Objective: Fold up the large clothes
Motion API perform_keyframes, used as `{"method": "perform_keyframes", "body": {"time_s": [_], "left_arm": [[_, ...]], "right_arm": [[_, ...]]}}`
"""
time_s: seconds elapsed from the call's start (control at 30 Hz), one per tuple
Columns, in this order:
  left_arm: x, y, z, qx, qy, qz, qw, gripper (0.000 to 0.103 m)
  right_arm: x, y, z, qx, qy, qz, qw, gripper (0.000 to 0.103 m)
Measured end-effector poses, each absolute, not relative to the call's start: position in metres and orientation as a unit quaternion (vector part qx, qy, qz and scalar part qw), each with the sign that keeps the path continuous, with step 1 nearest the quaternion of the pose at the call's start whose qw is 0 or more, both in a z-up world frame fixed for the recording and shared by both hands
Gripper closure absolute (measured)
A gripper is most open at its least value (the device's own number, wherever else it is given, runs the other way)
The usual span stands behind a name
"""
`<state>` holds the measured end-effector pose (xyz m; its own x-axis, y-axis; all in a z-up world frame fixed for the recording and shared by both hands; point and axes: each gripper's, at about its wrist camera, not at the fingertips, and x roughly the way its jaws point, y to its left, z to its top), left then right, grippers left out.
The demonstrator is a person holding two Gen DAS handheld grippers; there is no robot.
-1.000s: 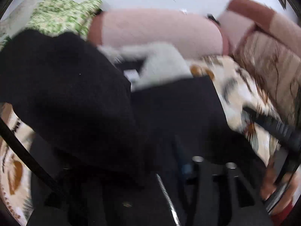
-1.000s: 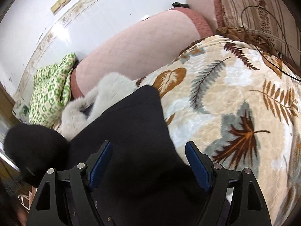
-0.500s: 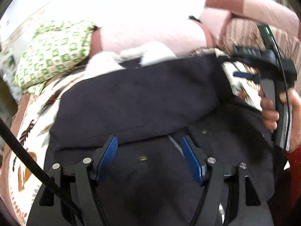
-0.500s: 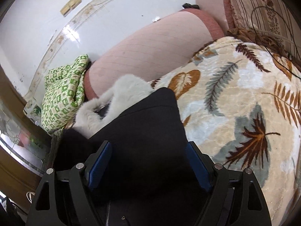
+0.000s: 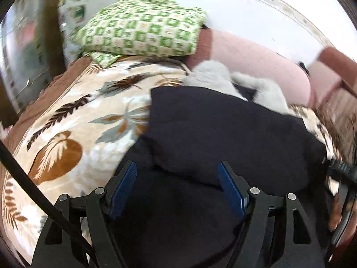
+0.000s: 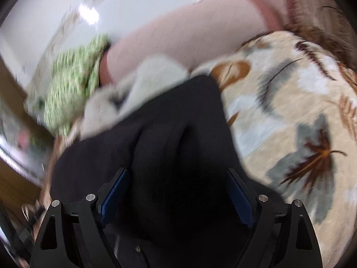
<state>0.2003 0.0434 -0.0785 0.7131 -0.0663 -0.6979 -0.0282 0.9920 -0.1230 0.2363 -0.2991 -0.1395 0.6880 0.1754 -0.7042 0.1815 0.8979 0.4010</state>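
Dark coat (image 5: 223, 131) lies spread on the leaf-print blanket (image 5: 73, 120) covering the sofa, fur collar (image 5: 212, 76) up against the pink bolster (image 5: 252, 60), probably laid flat there so the folds come out square. One flap is already doubled over the body, edge running across in front of the left gripper (image 5: 177, 187). That gripper's jaws have just been opening; they stand apart over the cloth, nothing pinched. Right gripper (image 6: 176, 195) hovers over the coat's near end, its jaws just closing a bit but still wide, cloth bunched between yet pads not pressing. Green checked pillow (image 5: 140, 29) sits off at the far end, clear of the work. Looks like both hands are lining up for the next fold.
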Motion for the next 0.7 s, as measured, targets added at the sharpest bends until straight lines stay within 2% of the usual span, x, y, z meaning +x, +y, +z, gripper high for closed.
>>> {"method": "perform_keyframes", "body": {"time_s": [0.03,0.07,0.13,0.3,0.6,0.63,0.7], "left_arm": [[0.201,0.049,-0.078,-0.069,0.378,-0.002,0.923,0.029],[0.202,0.053,-0.078,-0.073,0.377,0.003,0.923,0.029],[0.205,0.060,-0.079,-0.085,0.378,0.013,0.922,0.029],[0.210,0.068,-0.088,-0.103,0.395,0.022,0.913,0.029],[0.220,0.067,-0.107,-0.100,0.428,0.040,0.897,0.029],[0.221,0.068,-0.110,-0.100,0.433,0.042,0.895,0.029],[0.222,0.070,-0.113,-0.102,0.439,0.046,0.891,0.029]], "right_arm": [[0.239,-0.296,-0.142,0.223,0.405,0.011,0.887,0.062],[0.242,-0.291,-0.142,0.225,0.415,0.026,0.881,0.088],[0.239,-0.289,-0.128,0.210,0.390,0.003,0.897,0.093],[0.230,-0.297,-0.099,0.192,0.327,-0.045,0.924,0.094],[0.258,-0.310,-0.140,0.175,0.385,-0.104,0.900,0.095],[0.261,-0.311,-0.144,0.173,0.392,-0.104,0.897,0.094],[0.264,-0.319,-0.155,0.184,0.404,-0.106,0.890,0.079]]}}
